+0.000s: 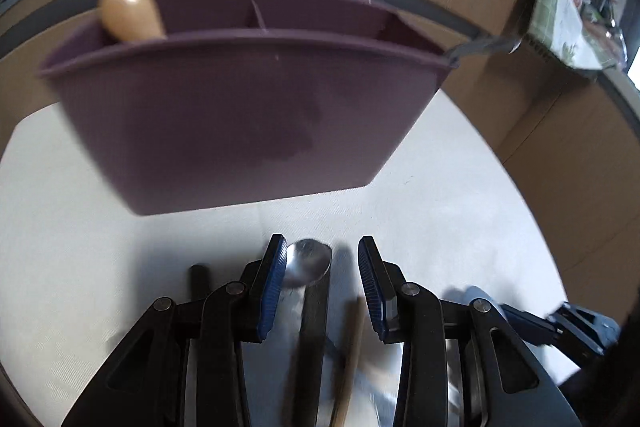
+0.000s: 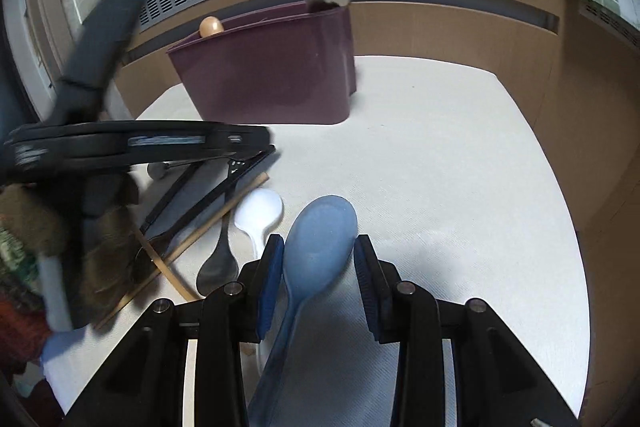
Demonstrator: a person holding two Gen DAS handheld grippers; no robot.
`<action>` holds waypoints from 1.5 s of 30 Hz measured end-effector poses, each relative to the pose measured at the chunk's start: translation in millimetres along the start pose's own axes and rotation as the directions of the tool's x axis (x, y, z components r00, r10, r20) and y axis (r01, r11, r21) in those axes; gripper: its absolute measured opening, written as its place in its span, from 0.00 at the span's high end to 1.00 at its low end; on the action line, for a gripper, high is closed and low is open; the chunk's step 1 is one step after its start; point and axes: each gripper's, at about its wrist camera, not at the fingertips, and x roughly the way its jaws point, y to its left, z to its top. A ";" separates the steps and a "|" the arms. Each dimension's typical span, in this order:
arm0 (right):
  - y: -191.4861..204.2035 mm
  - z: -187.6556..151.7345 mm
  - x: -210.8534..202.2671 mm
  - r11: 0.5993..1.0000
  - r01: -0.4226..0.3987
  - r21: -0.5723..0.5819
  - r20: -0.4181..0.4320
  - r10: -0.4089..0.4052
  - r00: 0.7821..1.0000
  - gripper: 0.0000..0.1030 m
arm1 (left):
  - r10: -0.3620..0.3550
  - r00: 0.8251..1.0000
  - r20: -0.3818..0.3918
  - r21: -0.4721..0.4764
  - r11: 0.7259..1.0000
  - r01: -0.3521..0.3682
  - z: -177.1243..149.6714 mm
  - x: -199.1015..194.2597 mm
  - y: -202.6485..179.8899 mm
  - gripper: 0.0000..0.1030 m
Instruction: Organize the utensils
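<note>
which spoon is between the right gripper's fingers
The blue spoon, the largest one; the white spoon and black spoon lie left of the fingers.

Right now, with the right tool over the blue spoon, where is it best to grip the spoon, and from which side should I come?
Probably at the neck, just below the bowl of the blue spoon. It lies flat on the white mat, bowl pointing away, between the open fingers of the right tool. Come straight down from above; the bowl looks too wide and the white spoon lies close on the left.

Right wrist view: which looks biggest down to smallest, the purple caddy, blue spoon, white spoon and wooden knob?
1. Purple caddy
2. Blue spoon, though nearness inflates it
3. White spoon
4. Wooden knob
</note>
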 end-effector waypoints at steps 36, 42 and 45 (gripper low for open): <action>-10.6 -9.8 -4.9 0.998 -0.040 0.040 0.011 0.039 0.999 0.67 | 0.178 0.970 0.167 -0.377 0.920 -0.104 -63.0 -100.3 103.7 0.63; -10.4 -10.3 -7.2 0.998 -0.048 0.035 0.021 0.048 0.999 0.67 | 0.245 0.960 0.133 -0.492 0.857 -0.151 -63.4 -95.5 126.4 0.64; -11.0 -10.6 -8.0 0.998 -0.050 0.036 0.025 0.049 0.998 0.67 | 0.232 0.967 0.101 -0.506 0.849 -0.151 -58.0 -81.0 126.7 0.64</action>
